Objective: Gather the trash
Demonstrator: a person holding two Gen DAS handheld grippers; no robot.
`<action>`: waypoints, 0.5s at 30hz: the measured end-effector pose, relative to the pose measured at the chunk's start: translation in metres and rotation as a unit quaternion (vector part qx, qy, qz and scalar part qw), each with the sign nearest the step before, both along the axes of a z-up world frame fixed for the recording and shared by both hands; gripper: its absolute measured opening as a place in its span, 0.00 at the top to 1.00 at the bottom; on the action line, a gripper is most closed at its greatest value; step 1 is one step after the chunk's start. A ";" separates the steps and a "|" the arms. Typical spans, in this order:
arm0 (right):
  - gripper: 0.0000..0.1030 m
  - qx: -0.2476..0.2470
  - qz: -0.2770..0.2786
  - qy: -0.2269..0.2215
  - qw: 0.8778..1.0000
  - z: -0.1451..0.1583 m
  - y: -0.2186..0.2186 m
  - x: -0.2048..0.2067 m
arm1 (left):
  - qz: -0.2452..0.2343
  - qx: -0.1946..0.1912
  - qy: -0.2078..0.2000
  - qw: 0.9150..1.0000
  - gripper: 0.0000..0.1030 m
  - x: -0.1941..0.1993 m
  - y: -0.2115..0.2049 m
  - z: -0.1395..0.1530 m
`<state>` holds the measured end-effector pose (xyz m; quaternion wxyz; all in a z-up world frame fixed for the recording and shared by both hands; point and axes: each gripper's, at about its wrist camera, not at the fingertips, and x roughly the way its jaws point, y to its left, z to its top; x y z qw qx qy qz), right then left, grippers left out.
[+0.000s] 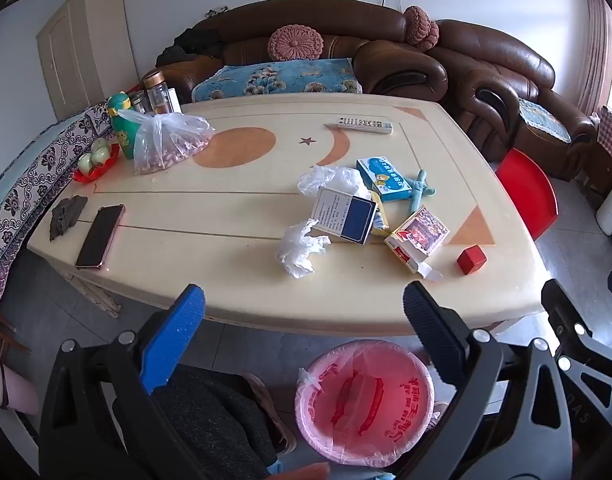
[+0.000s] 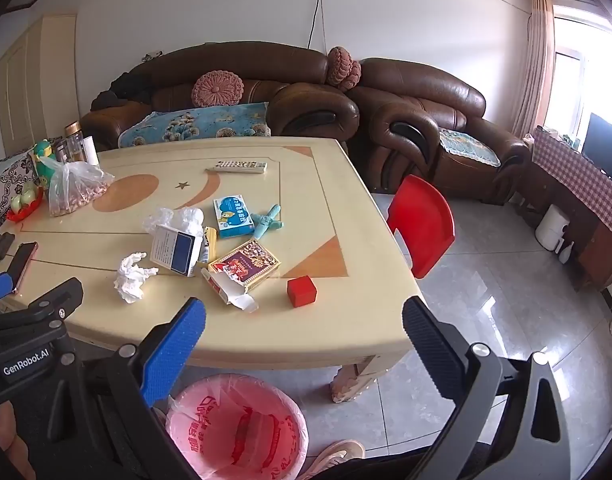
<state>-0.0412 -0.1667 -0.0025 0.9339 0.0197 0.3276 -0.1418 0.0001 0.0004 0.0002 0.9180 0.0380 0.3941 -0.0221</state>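
Note:
On the cream table (image 1: 233,280) (image 2: 314,336) lie a crumpled white tissue (image 1: 299,250) (image 2: 131,278), a blue-and-white box (image 1: 346,216) (image 2: 175,250), an opened red and gold carton (image 1: 418,238) (image 2: 243,270), a clear plastic wrapper (image 1: 332,178) (image 2: 173,218), a blue medicine box (image 1: 384,178) (image 2: 233,216) and a small red cube (image 1: 471,259) (image 2: 301,291). A pink-lined bin (image 1: 364,400) (image 2: 237,428) stands on the floor below the table's near edge. My left gripper (image 1: 303,306) is open and holds nothing, above the near edge. My right gripper (image 2: 303,318) is open too, short of the litter.
A phone (image 1: 99,236) (image 2: 23,260), a dark lump (image 1: 65,216), a bag of nuts (image 1: 165,144) (image 2: 75,188), bottles (image 1: 157,92) and a remote (image 1: 364,125) (image 2: 241,167) sit on the table. A red chair (image 2: 424,224) stands at its right. Brown sofas (image 2: 386,108) line the wall.

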 end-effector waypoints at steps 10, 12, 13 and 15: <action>0.06 -0.001 0.000 0.001 1.000 -0.001 0.000 0.002 | 0.002 0.000 0.001 1.000 0.06 -0.001 0.001 0.006; 0.06 -0.001 0.001 0.001 1.000 0.000 -0.001 0.002 | 0.004 0.000 -0.002 1.000 0.06 0.001 0.000 0.003; 0.06 0.000 0.001 0.001 1.000 0.000 -0.002 0.002 | 0.005 0.000 -0.003 1.000 0.06 0.002 0.000 0.003; 0.06 0.000 0.000 0.001 1.000 0.000 -0.001 0.000 | 0.006 -0.002 -0.004 1.000 0.06 -0.001 0.003 0.002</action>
